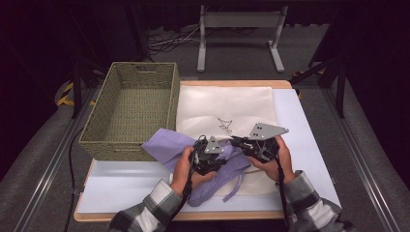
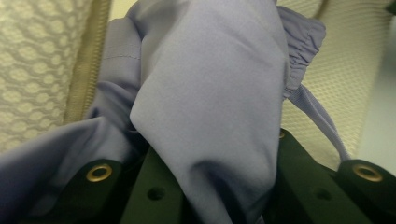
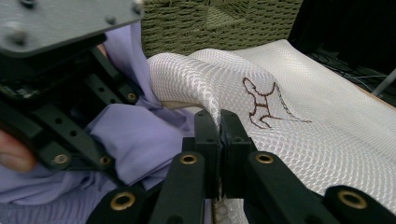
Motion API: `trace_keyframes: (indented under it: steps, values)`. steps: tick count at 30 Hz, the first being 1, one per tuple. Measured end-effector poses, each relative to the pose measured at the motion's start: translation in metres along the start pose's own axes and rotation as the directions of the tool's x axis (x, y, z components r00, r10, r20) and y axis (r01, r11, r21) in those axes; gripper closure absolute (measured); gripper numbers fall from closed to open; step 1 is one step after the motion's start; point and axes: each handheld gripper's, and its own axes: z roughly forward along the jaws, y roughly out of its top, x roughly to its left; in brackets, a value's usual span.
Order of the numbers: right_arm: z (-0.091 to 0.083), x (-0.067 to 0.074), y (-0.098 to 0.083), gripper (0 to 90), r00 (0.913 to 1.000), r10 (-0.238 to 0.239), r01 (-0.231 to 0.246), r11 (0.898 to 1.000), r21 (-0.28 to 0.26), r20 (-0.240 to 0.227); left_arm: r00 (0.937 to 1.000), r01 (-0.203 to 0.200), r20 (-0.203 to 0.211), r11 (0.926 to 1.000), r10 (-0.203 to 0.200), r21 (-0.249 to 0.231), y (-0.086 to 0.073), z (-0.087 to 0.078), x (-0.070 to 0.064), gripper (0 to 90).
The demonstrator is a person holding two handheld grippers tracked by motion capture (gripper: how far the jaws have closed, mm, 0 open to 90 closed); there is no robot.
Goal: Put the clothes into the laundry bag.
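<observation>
High view: a person in a plaid shirt stands at a table (image 1: 309,125) covered with a white sheet, a gripper in each hand. On that sheet lies a cream mesh bag (image 1: 227,108) with a small dark line drawing on it, and a woven basket (image 1: 130,108) sits just beside the bag's left edge, at the table's left far corner. A purple cloth (image 1: 167,145) lies partly on the near end of the mesh bag, with one corner reaching the front of the basket and a purple string trailing toward the table's near edge.

The left gripper (image 1: 209,157) sits over the middle of the purple cloth. In the left gripper view the purple cloth (image 2: 205,93) is bunched between the two black jaws, which are clamped on a thick fold of it, the mesh bag (image 2: 327,70) showing behind.

The right gripper (image 1: 254,145) is just beside the left one, over the bag's near part. In the right gripper view its jaws are pressed together on a raised fold of the mesh bag (image 3: 205,84), pinching the edge so it stands up from the table; the drawing lies just past the fold, the basket (image 3: 219,18) stands behind, and the left gripper (image 3: 65,88) is close at the left, against the purple cloth (image 3: 135,135)
</observation>
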Motion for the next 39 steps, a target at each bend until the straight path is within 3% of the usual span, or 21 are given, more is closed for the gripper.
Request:
trace_keyframes:
  steps: [6,13,16,21,23,27,31,33,35,39]
  values:
    - [-0.001,0.001,0.000,88.1,0.9999,-0.005,0.005,1.000,-0.002,-0.009,0.9974,0.047,-0.053,0.9984,-0.049,-0.030,0.002,0.000,0.004,79.8]
    - [-0.003,0.004,0.001,88.0,0.9998,-0.015,0.015,1.000,-0.003,-0.011,0.9893,0.082,-0.120,0.9964,-0.084,-0.021,0.008,0.008,0.003,78.2]
    - [-0.002,0.005,0.000,88.0,0.9997,-0.023,0.023,1.000,0.007,-0.007,0.9896,0.089,-0.112,0.9958,-0.091,-0.024,0.008,0.009,0.003,73.7]
    - [-0.001,0.003,-0.001,88.0,0.9998,-0.022,0.022,1.000,0.016,-0.002,0.9971,0.041,-0.062,0.9981,-0.044,-0.047,0.006,-0.007,-0.003,48.8]
    - [-0.001,0.003,-0.002,88.0,0.9998,-0.020,0.021,1.000,0.023,-0.003,0.9981,0.019,-0.057,0.9982,-0.023,-0.058,0.005,-0.014,-0.005,44.0]
    - [-0.001,0.001,-0.002,88.0,0.9999,-0.012,0.012,1.000,0.021,-0.005,0.9986,-0.041,-0.036,0.9956,0.038,-0.084,-0.001,-0.044,-0.012,37.8]
    - [-0.001,0.001,-0.002,88.0,0.9999,-0.013,0.013,1.000,0.022,-0.007,0.9953,-0.085,-0.053,0.9931,0.081,-0.081,-0.013,-0.070,-0.016,33.0]
    - [-0.001,0.001,-0.002,88.0,0.9998,-0.015,0.015,1.000,0.024,-0.009,0.9936,-0.088,-0.076,0.9938,0.083,-0.067,-0.021,-0.077,-0.016,30.9]
    - [0.000,0.002,-0.002,88.0,0.9998,-0.015,0.015,1.000,0.024,-0.010,0.9948,-0.076,-0.072,0.9955,0.072,-0.057,-0.026,-0.080,-0.016,31.1]
    - [0.000,0.002,-0.003,88.0,0.9998,-0.017,0.018,0.999,0.028,-0.014,0.9965,-0.036,-0.075,0.9991,0.037,0.023,-0.042,-0.078,-0.012,28.4]
